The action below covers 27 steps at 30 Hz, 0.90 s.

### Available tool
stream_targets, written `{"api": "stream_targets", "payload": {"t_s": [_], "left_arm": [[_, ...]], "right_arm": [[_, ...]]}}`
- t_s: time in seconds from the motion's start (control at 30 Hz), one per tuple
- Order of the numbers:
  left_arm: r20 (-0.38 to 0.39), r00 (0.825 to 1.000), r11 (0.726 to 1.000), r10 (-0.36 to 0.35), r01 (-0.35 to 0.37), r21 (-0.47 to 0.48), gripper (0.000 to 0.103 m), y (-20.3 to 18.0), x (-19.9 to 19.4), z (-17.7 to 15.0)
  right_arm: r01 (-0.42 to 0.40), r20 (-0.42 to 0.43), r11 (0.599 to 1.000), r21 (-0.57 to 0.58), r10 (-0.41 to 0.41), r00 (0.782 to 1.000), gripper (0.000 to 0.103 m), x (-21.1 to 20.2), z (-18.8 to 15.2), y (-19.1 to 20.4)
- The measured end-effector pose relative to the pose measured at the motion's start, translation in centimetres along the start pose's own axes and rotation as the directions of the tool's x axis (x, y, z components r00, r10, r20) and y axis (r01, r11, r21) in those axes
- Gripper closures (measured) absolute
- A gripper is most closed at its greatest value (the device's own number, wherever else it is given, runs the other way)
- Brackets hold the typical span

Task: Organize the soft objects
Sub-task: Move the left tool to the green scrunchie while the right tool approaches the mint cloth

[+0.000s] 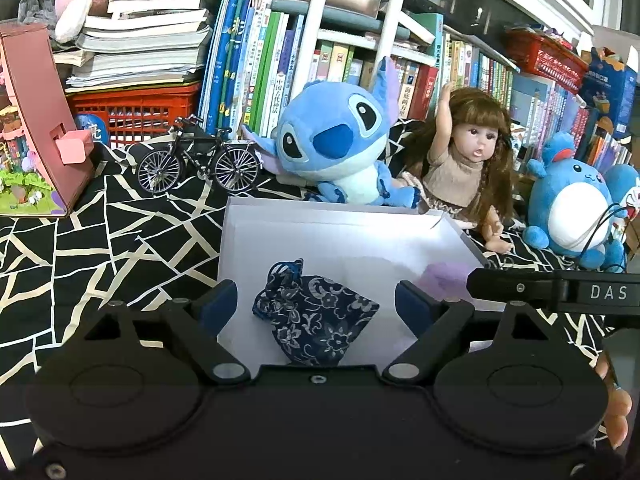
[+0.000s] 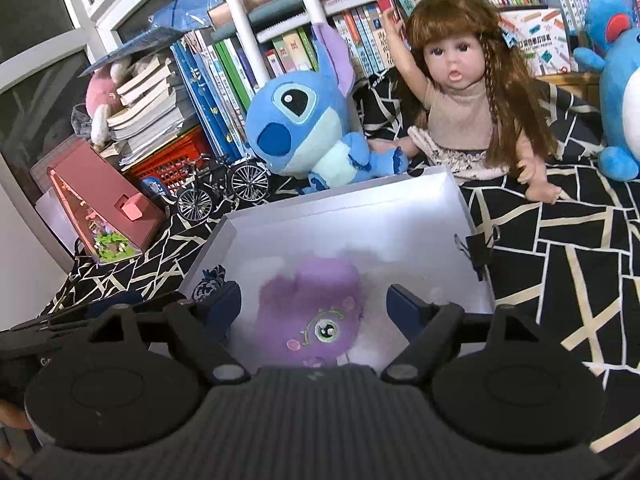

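1. Near centre, on a worktop (image 1: pixel 100 248) draped in black cloth with cream crack lines: one shallow white box (image 1: pixel 248 240), rectangular, thin stiff walls, open top, floor mostly bare toward the far side.
2. Inside the box, near edge: one dark-blue pouch (image 1: pixel 316 320) of floral-print fabric, gathered at a drawstring neck, lying on the left; one purple plush (image 2: pixel 312 312), fuzzy, with an embroidered green eye, lying to its right.
3. Left claw (image 1: pixel 316 304) released, fingers (image 1: pixel 218 304) spread wide on either side of the pouch, pads clear of the cloth.
4. Right claw (image 2: pixel 314 308) likewise released, standing astride the purple plush without pressing on it; the two claws side by side over the near box edge.
5. One black binder clip (image 2: pixel 478 246) on the box's right wall (wire handles sticking out).
6. Beyond the far wall, crowding that edge: one blue alien plush (image 1: pixel 336 148), one long-haired doll (image 1: pixel 464 160) in a beige knit top with an arm raised, one round blue-and-white plush (image 1: pixel 568 208) at far right.
7. Left of the box, open cloth; further off one metal model bicycle (image 1: pixel 198 160) with spoked wheels and one pink miniature house (image 1: pixel 36 128).
8. Behind everything, rows of upright books (image 1: pixel 256 72), a stack lying flat, two red plastic baskets (image 1: pixel 140 112).
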<state>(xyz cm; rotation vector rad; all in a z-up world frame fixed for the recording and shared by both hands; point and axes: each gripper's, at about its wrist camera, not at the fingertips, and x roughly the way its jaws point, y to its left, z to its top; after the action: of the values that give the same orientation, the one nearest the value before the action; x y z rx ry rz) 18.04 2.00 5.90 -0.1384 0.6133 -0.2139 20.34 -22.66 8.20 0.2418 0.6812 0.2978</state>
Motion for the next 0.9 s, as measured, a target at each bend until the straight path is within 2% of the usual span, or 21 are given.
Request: {"api": "stream_targets", "payload": {"t_s": [0.57, 0.9], "left_arm": [[0.047, 0.997, 0.998, -0.056, 0.055, 0.025, 0.014, -1.3, -4.2, -1.9], [0.038, 0.994, 0.993, -0.099, 0.096, 0.062, 0.012, -2.6, -6.3, -4.2]], "right_arm": [[0.027, 0.055, 0.993, -0.118, -0.021, 0.998, 0.013, -4.3, -2.1, 0.9], [0.072, 0.099, 0.980, -0.186, -0.054, 0.994, 0.011, -7.0, -4.5, 0.8]]}}
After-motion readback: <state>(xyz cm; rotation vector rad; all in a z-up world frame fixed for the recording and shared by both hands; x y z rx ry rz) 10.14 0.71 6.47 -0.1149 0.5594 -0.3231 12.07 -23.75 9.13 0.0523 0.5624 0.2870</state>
